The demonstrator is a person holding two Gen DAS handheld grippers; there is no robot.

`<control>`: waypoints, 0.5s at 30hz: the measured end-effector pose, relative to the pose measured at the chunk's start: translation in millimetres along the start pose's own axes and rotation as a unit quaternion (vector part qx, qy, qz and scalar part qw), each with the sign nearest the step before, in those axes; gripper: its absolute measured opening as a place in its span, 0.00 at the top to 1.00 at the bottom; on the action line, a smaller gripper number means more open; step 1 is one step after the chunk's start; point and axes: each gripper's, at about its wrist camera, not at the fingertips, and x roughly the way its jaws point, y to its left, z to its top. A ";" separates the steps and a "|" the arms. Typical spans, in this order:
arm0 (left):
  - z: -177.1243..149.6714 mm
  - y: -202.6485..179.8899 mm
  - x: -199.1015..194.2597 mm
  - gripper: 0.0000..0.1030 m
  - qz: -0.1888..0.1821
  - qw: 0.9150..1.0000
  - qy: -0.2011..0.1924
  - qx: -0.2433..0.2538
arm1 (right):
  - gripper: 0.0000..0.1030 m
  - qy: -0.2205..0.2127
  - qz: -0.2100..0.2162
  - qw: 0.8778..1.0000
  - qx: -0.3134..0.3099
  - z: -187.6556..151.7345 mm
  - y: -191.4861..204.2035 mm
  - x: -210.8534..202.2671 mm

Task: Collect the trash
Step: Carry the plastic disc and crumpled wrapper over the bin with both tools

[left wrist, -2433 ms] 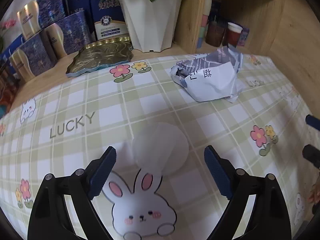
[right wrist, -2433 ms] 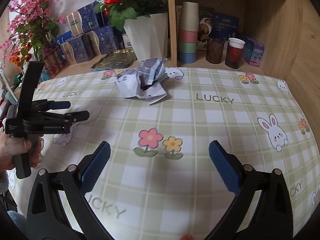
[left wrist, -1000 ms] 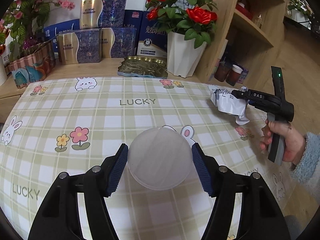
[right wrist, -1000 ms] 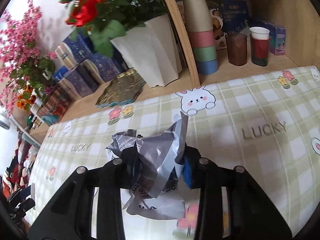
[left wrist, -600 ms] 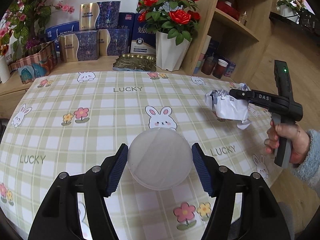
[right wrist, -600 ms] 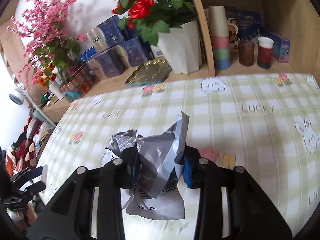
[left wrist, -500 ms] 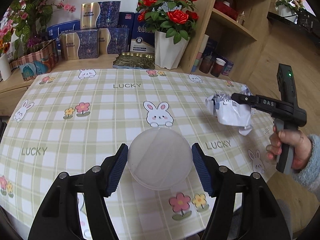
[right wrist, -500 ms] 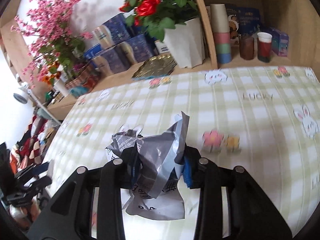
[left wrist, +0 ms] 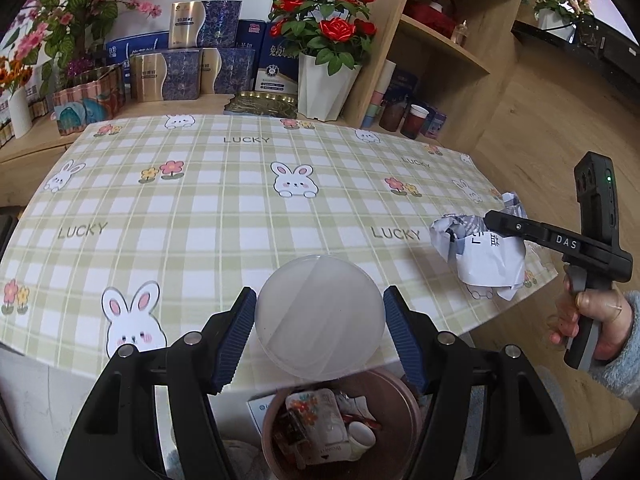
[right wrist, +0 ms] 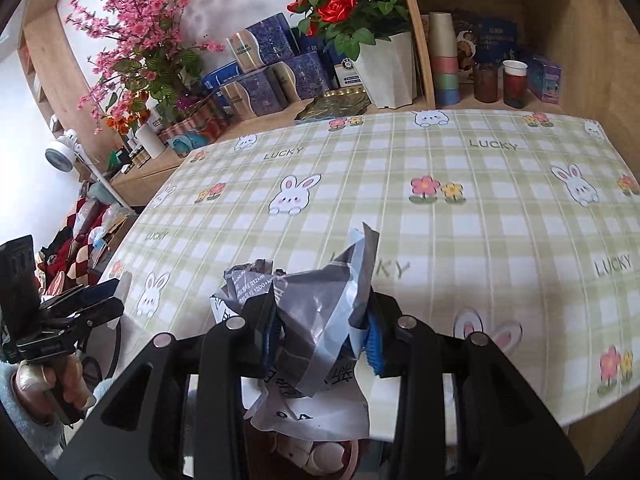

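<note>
My left gripper (left wrist: 318,322) is shut on a round translucent plastic lid (left wrist: 320,316) and holds it above the near table edge, over a brown trash bin (left wrist: 404,392) full of wrappers. My right gripper (right wrist: 320,328) is shut on a crumpled grey and white plastic bag (right wrist: 316,320), also held at the table's near edge; part of the bin (right wrist: 320,460) shows below it. In the left wrist view the right gripper (left wrist: 490,222) with the bag (left wrist: 484,256) is at the right. In the right wrist view the left gripper (right wrist: 100,300) is at the far left.
The table has a green checked cloth (left wrist: 240,200) with rabbits and flowers. Behind it stand a white pot of red roses (left wrist: 324,88), blue gift boxes (left wrist: 188,72), a gold tray (left wrist: 262,104) and a wooden shelf (right wrist: 480,80) with stacked cups.
Both grippers have drawn back from the table with their loads. The table edge and the trash bin below it have come into view under both.
</note>
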 end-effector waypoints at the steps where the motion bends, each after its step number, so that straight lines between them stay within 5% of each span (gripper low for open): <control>1: -5.5 -2.9 -5.0 0.38 -0.002 1.000 -0.002 -0.001 | 0.65 -0.001 0.000 1.000 0.001 -5.3 1.2 -5.1; 15: -51.9 -27.5 -48.3 0.38 -0.016 1.000 -0.021 0.003 | 0.65 0.018 0.028 0.999 -0.021 -77.1 42.1 -44.0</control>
